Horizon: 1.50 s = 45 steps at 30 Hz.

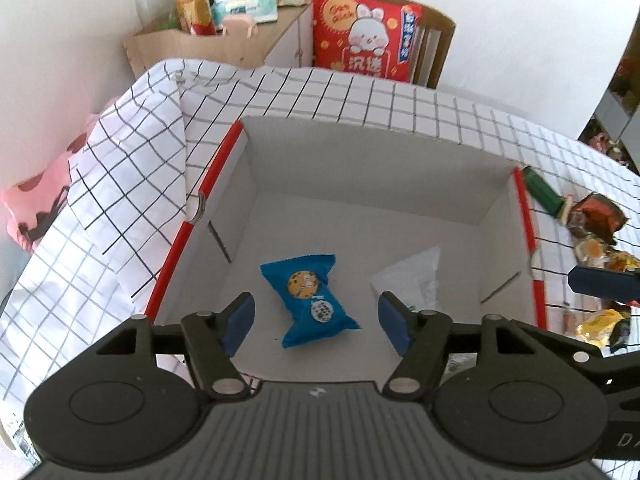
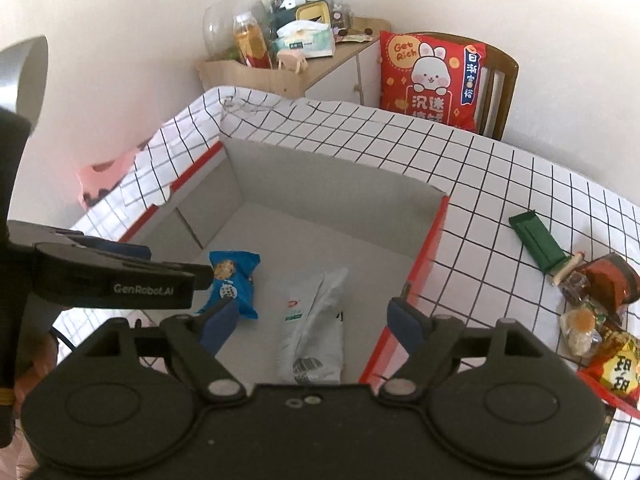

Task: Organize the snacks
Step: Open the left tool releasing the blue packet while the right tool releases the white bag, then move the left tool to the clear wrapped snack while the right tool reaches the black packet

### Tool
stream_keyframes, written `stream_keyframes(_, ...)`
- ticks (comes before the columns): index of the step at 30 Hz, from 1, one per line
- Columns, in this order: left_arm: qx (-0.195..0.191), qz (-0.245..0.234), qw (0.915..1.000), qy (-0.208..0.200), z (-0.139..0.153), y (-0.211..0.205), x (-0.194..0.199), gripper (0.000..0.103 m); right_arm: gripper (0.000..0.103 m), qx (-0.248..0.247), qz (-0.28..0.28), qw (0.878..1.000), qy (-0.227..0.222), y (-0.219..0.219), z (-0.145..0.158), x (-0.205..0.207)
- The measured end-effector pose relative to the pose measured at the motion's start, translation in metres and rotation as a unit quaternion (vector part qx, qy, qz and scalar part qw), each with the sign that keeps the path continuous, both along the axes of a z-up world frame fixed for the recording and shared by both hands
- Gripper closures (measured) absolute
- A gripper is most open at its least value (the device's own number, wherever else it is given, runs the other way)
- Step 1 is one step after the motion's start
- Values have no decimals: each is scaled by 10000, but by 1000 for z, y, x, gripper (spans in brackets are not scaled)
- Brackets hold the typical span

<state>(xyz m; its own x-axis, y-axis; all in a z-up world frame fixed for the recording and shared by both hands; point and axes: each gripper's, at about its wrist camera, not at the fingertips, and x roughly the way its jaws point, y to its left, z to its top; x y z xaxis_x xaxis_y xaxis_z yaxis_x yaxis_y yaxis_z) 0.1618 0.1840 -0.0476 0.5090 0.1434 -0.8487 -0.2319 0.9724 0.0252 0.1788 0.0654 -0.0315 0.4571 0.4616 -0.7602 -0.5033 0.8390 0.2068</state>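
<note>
While lying in box (image 1: 360,168), blue snack pack (image 1: 314,300) below open left hand-held gripper (image 1: 316,320).

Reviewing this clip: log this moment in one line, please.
left gripper open, empty | right gripper open, empty | blue pack, white pack in box | pile on table

White packet (image 2: 312,328) and blue packet (image 2: 234,280) lie in box (image 2: 336,196).

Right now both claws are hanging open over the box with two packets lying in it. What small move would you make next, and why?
Probably swing the right gripper over to the loose snack pile on the checked cloth beside the box. Both grippers are open and empty; the left gripper hangs above the blue cookie packet, which lies on the box floor beside the white packet, so those two look done.
</note>
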Motion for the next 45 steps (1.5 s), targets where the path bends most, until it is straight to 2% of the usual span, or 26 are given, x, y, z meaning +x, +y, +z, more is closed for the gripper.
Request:
stream_keyframes(6, 22, -227, 9992, -333, 19, -19, -15, 35, 16, 251, -86, 9996, -68, -20, 14, -12)
stream_keyframes(15, 7, -536, 9954, -792, 40, -53, -39, 33, 13, 620, -166, 9970, -443, -56, 40, -33)
stream_keyframes(17, 16, -626, 9939, -911, 44, -61, -44, 32, 11, 727, -149, 9959, -513, -66, 45, -39)
stream_keyframes(19, 38, -707, 9921, -1034, 47, -70, -50, 26, 10, 793, -164, 9950, -579, -75, 48, -46)
stream_keyframes(22, -66, -809, 9901, -1144, 51, -82, -56, 25, 9, 814, -213, 9941, -679, -91, 50, -56)
stream_keyframes(24, -96, -877, 9887, -1212, 52, -91, -59, 25, 4, 829, -271, 9933, -760, -103, 51, -63)
stream_keyframes(27, -163, -1004, 9861, -1311, 53, -104, -65, 19, 2, 811, -382, 9921, -881, -120, 49, -73)
stream_keyframes(32, -308, -1274, 9825, -1321, 50, -127, -67, 18, 2, 763, -643, 9906, -931, -152, 41, -86)
stream_keyframes(37, -492, -1561, 9782, -1281, 41, -156, -66, 2, 0, 650, -906, 9890, -969, -184, 30, -97)
stream_keyframes(42, -552, -1749, 9755, -1213, 27, -184, -62, 2, 0, 519, -1223, 9869, -917, -220, 13, -103)
stream_keyframes(45, -507, -1783, 9767, -1077, 13, -200, -55, 2, 0, 441, -1388, 9864, -760, -239, 1, -102)
